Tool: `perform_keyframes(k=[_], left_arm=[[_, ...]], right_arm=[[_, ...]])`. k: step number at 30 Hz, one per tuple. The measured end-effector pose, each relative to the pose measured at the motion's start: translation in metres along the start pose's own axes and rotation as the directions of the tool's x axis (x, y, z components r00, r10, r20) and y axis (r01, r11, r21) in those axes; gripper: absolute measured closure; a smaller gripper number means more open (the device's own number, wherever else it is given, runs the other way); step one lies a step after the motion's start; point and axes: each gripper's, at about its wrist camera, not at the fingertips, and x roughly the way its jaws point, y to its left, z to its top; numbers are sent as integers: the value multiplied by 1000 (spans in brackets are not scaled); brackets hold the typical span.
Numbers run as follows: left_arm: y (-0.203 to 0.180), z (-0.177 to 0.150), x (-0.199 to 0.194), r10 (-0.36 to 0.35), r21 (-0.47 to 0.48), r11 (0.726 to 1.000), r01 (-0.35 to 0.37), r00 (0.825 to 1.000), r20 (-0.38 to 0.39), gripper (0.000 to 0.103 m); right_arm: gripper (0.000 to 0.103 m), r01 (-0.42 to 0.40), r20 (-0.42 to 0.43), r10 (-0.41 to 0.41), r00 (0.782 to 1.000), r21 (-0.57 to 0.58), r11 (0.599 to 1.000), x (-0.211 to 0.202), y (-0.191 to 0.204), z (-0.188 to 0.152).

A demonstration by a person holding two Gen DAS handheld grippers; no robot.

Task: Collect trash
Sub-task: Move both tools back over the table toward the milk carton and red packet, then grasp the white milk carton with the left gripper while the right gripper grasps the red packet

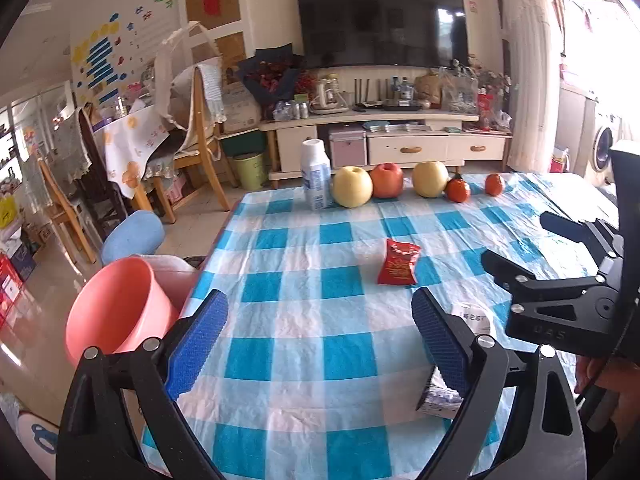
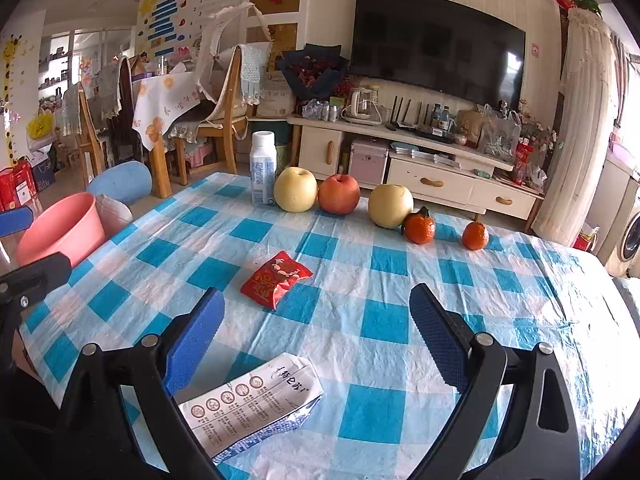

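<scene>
A red snack wrapper point(image 1: 397, 263) point(image 2: 276, 279) lies mid-table on the blue checked cloth. A flattened white carton point(image 2: 252, 402) lies near the front edge, partly hidden behind my right finger in the left wrist view point(image 1: 440, 396). A pink bin point(image 1: 116, 312) point(image 2: 60, 232) stands off the table's left edge. My left gripper point(image 1: 320, 344) is open and empty above the near left part of the table. My right gripper point(image 2: 318, 340) is open and empty, just above the carton; it also shows at the right of the left wrist view point(image 1: 516, 240).
A white bottle point(image 1: 316, 174) point(image 2: 263, 168), two yellow pears, a red apple point(image 2: 338, 194) and two tangerines point(image 2: 419, 228) stand in a row along the far edge. Chairs, a blue stool point(image 1: 134, 236) and a TV cabinet lie beyond the table.
</scene>
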Motion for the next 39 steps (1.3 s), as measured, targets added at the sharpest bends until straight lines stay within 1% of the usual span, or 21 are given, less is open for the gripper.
perform_keyframes(k=[2, 6, 8, 10, 12, 14, 16, 20, 24, 30, 34, 39], left_arm=[[-14, 0, -1, -38, 33, 999, 38, 999, 0, 11], [-33, -4, 0, -83, 64, 994, 83, 997, -8, 11], [-37, -6, 1, -79, 69, 994, 80, 997, -7, 11], [-38, -7, 2, -55, 80, 995, 55, 998, 2, 11], [-35, -7, 2, -45, 75, 996, 44, 999, 3, 11], [-35, -7, 3, -53, 71, 996, 53, 999, 3, 11], [-37, -9, 6, -67, 87, 994, 67, 998, 0, 11], [-41, -16, 20, -96, 102, 990, 100, 995, -40, 11], [-45, -24, 35, -139, 94, 985, 147, 986, -87, 11], [-60, -35, 50, -180, 122, 973, 196, 975, -129, 11], [-73, -42, 59, -207, 150, 961, 232, 965, -162, 11], [-90, -50, 71, -250, 174, 942, 288, 945, -208, 11]], right_arm=[[9, 9, -4, -9, 1000, 4, 1000, 2, -5, -1], [9, 19, -9, -19, 1000, 7, 1000, 4, -15, -5], [9, 28, -15, -27, 1000, 10, 1000, 6, -21, -6], [9, 35, -27, -34, 999, 24, 999, 9, -28, -8], [9, 38, -36, -36, 999, 32, 999, 12, -32, -9], [9, 38, -44, -36, 998, 37, 999, 15, -35, -10], [9, 36, -49, -34, 998, 40, 999, 16, -37, -11], [9, 34, -41, -33, 999, 33, 999, 16, -40, -10], [9, 30, -13, -29, 999, 34, 999, 9, -52, -7], [8, 12, 48, -17, 999, 105, 994, -7, -79, 0], [8, -14, 100, 0, 995, 139, 990, -17, -96, 4], [4, -63, 162, 34, 986, 179, 982, -27, -112, 7]])
